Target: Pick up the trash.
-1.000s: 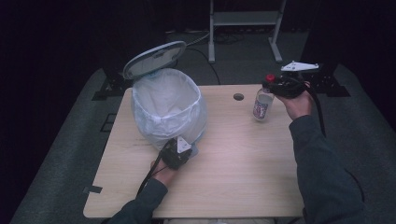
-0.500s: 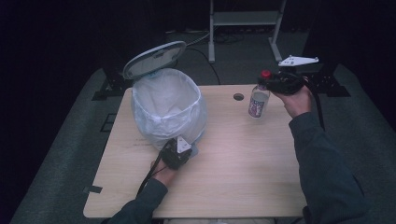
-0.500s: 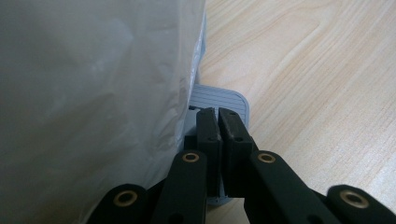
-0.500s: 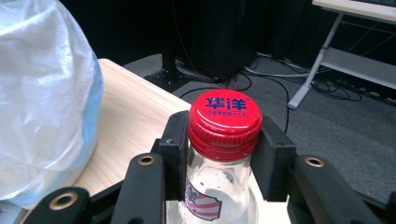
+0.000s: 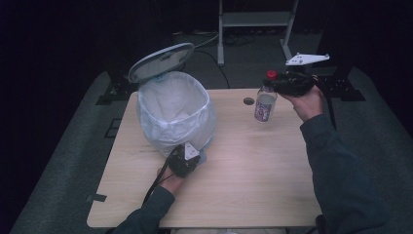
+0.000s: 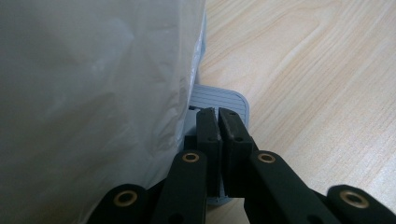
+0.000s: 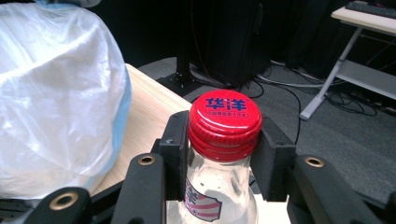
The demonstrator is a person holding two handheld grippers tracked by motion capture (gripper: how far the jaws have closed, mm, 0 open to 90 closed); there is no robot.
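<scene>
Bottle (image 5: 265,103) hangs above the tabletop (image 5: 253,170), right gripper (image 7: 219,154) clamped at its neck under the cap; it could swing or slip. Left gripper (image 6: 217,122), jaws together, presses the bin (image 5: 173,114) pedal (image 6: 222,98); slipping off would drop the lid (image 5: 160,62).

One bin (image 5: 174,113) with one raised lid (image 5: 161,62) – one bottle (image 5: 264,104) – two tools, left tool (image 5: 185,158) and right tool (image 5: 287,84)

I can't see the bottom of the bottle (image 7: 219,186); the picture's edge cuts it off. Its label is too small for me to read from above. The white bag (image 6: 93,84) hides most of the bin's pedal (image 6: 224,100).
</scene>
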